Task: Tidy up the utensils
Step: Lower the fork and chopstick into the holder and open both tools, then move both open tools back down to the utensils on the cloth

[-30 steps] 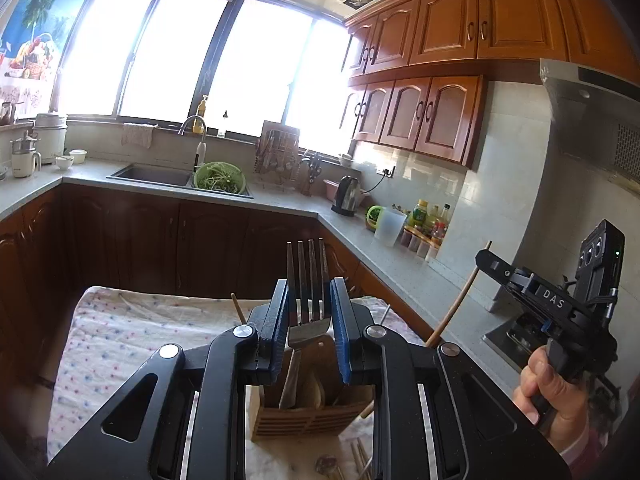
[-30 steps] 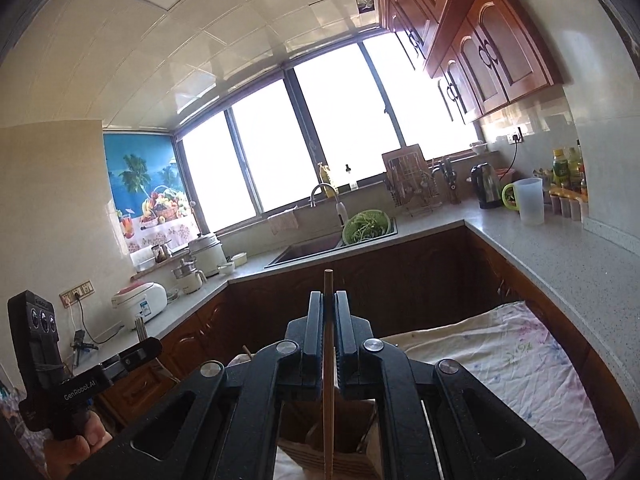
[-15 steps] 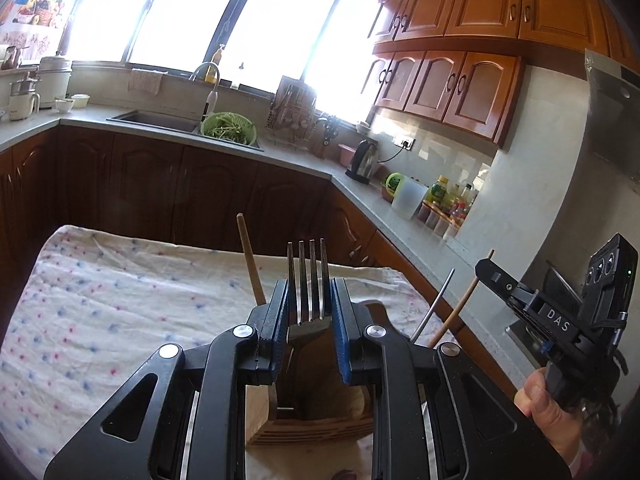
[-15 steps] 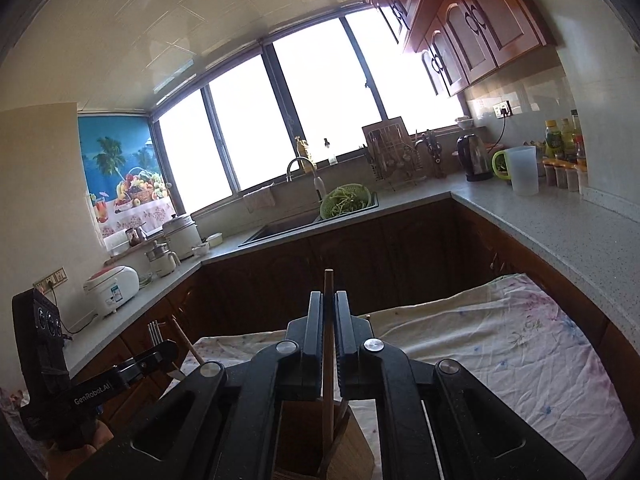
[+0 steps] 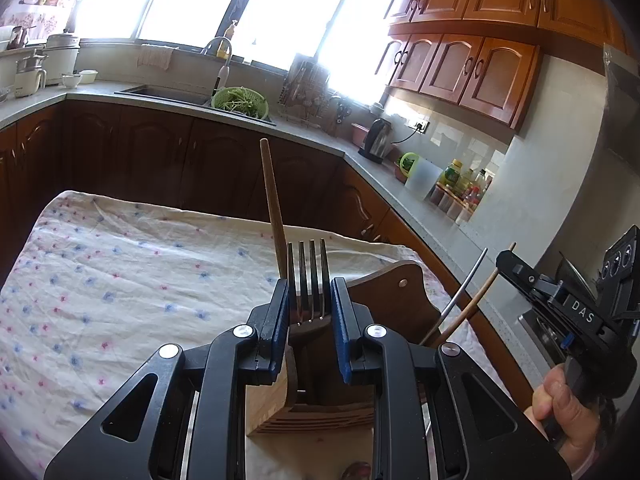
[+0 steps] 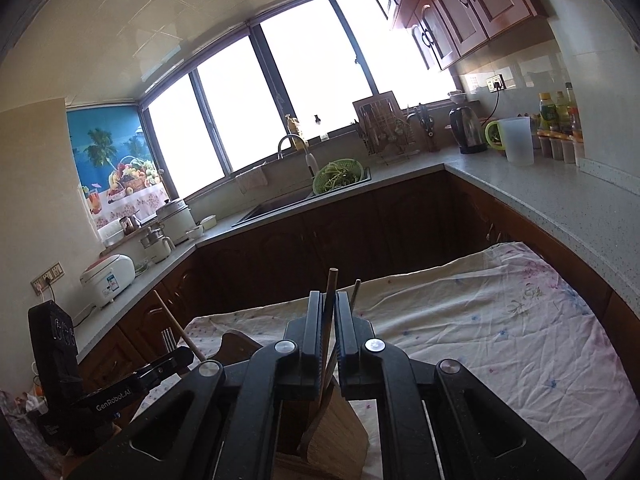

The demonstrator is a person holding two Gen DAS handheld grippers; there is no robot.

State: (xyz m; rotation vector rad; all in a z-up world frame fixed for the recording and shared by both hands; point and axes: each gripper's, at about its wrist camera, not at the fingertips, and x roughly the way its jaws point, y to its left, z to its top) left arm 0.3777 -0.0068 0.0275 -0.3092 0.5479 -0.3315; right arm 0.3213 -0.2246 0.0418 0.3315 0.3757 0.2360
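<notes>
My left gripper (image 5: 309, 300) is shut on a metal fork (image 5: 309, 276), tines up, its handle down inside the wooden utensil holder (image 5: 320, 400) on the flowered cloth. A wooden stick (image 5: 273, 204) stands in the holder. My right gripper (image 6: 329, 312) is shut on a wooden chopstick (image 6: 330, 292) that slants down into the holder (image 6: 340, 436). The right gripper (image 5: 505, 263) also shows in the left wrist view, with the chopstick (image 5: 472, 308) and a metal rod (image 5: 464, 292) beside it. The left gripper (image 6: 182, 358) with the fork (image 6: 168, 338) shows in the right wrist view.
The holder stands on a table covered by a flowered cloth (image 5: 120, 280). Dark cabinets and a grey counter (image 6: 540, 196) run behind, with a sink, a green colander (image 5: 239, 98), a kettle (image 6: 466, 128) and bottles. A stove is at the right edge.
Both grippers have tilted and lowered toward the holder. The fork and the chopstick have gone deeper into it. The table cloth fills more of both views.
</notes>
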